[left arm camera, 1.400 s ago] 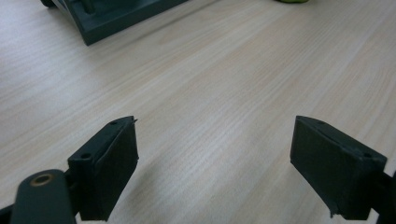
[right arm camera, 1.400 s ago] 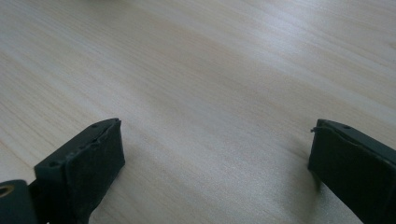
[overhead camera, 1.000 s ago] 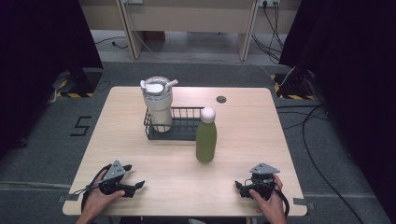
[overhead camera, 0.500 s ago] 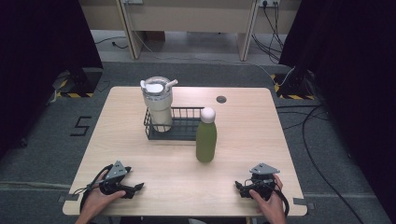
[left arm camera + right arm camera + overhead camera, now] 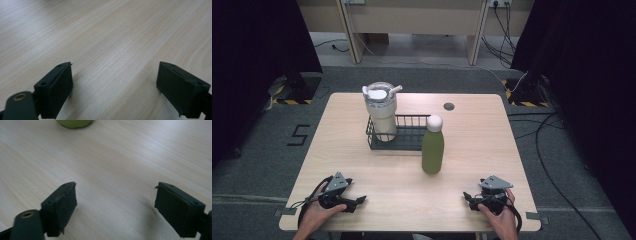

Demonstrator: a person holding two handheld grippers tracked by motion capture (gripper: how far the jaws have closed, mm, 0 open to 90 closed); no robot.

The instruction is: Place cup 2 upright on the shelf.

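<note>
In the high view, a light wooden table (image 5: 362, 165) is filling the middle of the frame. One black wire basket (image 5: 404, 132) is sitting near the middle of the table. One tall cream tumbler with a lid and a handle (image 5: 380, 107) is standing inside the left end of the basket. One green metal bottle with a round white cap (image 5: 432, 146) is standing upright just in front of the basket's right end, touching or almost touching it. One small dark round hole cover (image 5: 449, 106) is lying at the upper right of the table. Two hands are coming in at the bottom. The left gripper (image 5: 357, 201) is resting at the lower left and the right gripper (image 5: 468, 197) at the lower right, both well apart from the bottle, with only bare table between.

In the left gripper view, the two black jaws are standing wide apart with nothing between them.

In the right gripper view, the jaws have just been closing, yet they are showing a wide gap and holding nothing. The bottle's green bottom (image 5: 73, 123) is peeking in at the top edge.
</note>
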